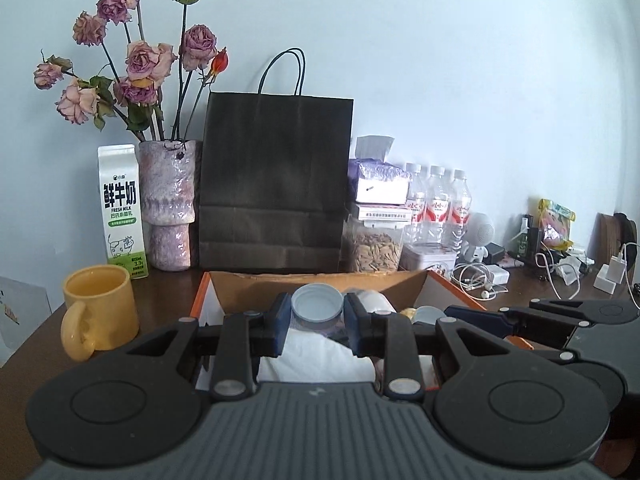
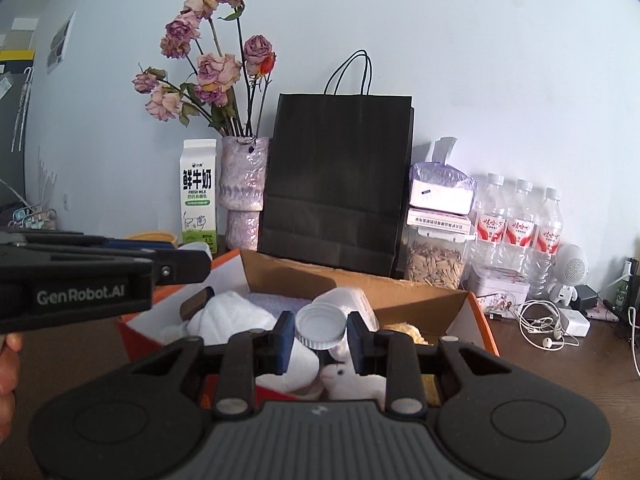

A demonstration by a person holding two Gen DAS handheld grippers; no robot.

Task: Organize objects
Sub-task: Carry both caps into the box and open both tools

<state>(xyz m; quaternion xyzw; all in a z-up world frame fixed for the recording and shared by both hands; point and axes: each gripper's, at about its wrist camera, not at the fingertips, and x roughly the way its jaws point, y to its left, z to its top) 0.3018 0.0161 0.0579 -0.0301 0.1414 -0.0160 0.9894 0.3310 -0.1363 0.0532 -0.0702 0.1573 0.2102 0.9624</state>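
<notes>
An open orange-edged cardboard box (image 1: 320,280) (image 2: 420,292) stands on the dark wooden table. It holds white cloth (image 2: 228,314), a white plush toy (image 2: 352,380) and other small items. My left gripper (image 1: 316,314) is shut on a small white-capped jar (image 1: 317,305), held above the box. My right gripper (image 2: 320,336) is shut on a second white-capped jar (image 2: 320,325), also over the box. The left gripper (image 2: 192,268) enters the right wrist view from the left. In the left wrist view the right gripper (image 1: 456,314) shows at the right.
Behind the box stand a black paper bag (image 1: 276,184), a vase of dried roses (image 1: 170,204), a milk carton (image 1: 122,212), a seed jar (image 1: 374,250) and water bottles (image 1: 436,204). A yellow mug (image 1: 100,312) sits left of the box. Cables and chargers (image 2: 552,324) lie at the right.
</notes>
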